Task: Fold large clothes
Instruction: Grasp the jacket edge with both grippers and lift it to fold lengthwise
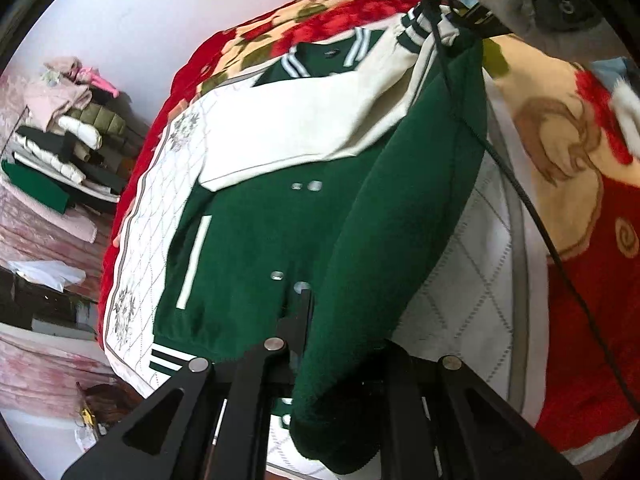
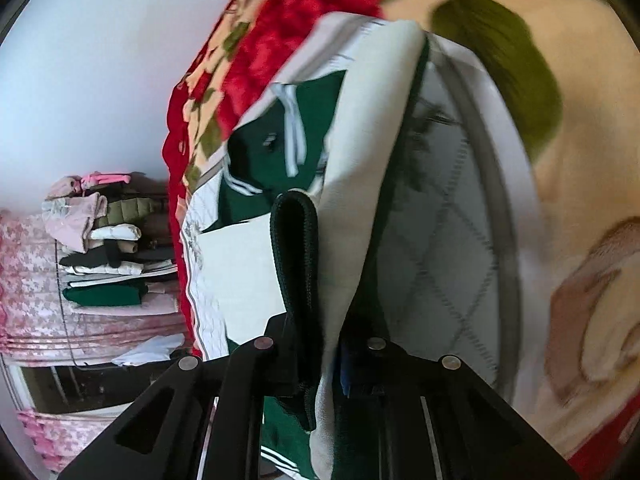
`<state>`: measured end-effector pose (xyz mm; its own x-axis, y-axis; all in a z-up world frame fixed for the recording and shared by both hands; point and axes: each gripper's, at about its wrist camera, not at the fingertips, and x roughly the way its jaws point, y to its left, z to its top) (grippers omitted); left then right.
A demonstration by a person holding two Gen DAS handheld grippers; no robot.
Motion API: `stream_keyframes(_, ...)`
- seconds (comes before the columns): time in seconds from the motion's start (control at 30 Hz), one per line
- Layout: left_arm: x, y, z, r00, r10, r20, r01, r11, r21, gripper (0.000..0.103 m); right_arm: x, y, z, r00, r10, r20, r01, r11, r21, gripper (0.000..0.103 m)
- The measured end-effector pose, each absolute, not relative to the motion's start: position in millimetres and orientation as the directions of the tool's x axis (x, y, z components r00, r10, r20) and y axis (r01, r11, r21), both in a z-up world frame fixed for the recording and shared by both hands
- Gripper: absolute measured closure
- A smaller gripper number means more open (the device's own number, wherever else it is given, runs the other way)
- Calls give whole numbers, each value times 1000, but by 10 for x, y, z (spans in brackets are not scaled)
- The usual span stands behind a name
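Observation:
A green varsity jacket (image 1: 256, 240) with cream sleeves (image 1: 304, 120) and snap buttons lies on a white quilted mat (image 1: 472, 304) on the bed. My left gripper (image 1: 340, 344) is shut on the jacket's green right-hand side near the hem and holds that fold raised over the body. My right gripper (image 2: 328, 344) is shut on the same jacket (image 2: 360, 200) at the cream sleeve and dark ribbed cuff (image 2: 296, 248), lifting it. The right gripper also shows at the top of the left wrist view (image 1: 460, 12), gripping the striped cuff.
A red floral blanket (image 1: 580, 320) covers the bed under the mat. A stack of folded clothes (image 1: 68, 148) sits at the left on a pink cover (image 2: 32, 280). A black cable (image 1: 520, 188) hangs across the right side. White wall behind.

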<state>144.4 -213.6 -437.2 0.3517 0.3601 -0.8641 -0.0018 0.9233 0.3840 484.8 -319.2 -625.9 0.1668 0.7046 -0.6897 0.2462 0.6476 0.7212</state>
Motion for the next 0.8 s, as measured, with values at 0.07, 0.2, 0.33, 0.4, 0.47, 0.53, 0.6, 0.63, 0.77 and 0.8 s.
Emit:
stream_keyframes(0.07, 1456, -1964, -4284, 356, 349, -867, -20, 930, 367, 96, 4878, -3008, -6053, 169, 699, -695, 225, 659, 718, 89)
stream_keyframes(0.2, 1494, -1546, -4107, 362, 334, -870, -80, 941, 329, 96, 4946, -2629, -5742, 173, 686, -707, 211, 675, 707, 89)
stream_keyframes(0.33, 1537, -1106, -4024, 342, 322, -883, -158, 946, 284, 96, 5044, -2098, -5513, 159, 675, -721, 180, 698, 693, 89)
stream_keyframes(0.4, 1557, -859, -4018, 328, 319, -889, -199, 944, 265, 96, 5097, -1807, -5452, 140, 670, -729, 157, 712, 685, 89)
stream_keyframes(0.47, 1568, -653, -4025, 320, 319, -892, -227, 940, 254, 96, 5174, -1462, -5399, 124, 661, -740, 136, 728, 672, 89)
stream_keyframes(0.53, 1583, -437, -4072, 307, 319, -897, -259, 935, 244, 96, 5246, -1086, -5378, 100, 654, -750, 110, 742, 661, 89)
stream_keyframes(0.6, 1601, -206, -4141, 288, 312, -905, -296, 928, 226, 96, 5312, -744, -5404, 75, 646, -760, 88, 755, 650, 89)
stream_keyframes(0.63, 1610, -116, -4181, 278, 309, -909, -313, 924, 219, 96, 5349, -542, -5436, 58, 639, -767, 74, 763, 642, 89)
stream_keyframes(0.77, 1662, 309, -4421, 222, 283, -933, -386, 904, 182, 94, 5466, 142, -5703, -13, 594, -804, 46, 804, 593, 89)
stream_keyframes(0.8, 1673, 404, -4492, 208, 277, -938, -401, 899, 177, 94, 5496, 312, -5808, -33, 578, -815, 42, 816, 577, 89)
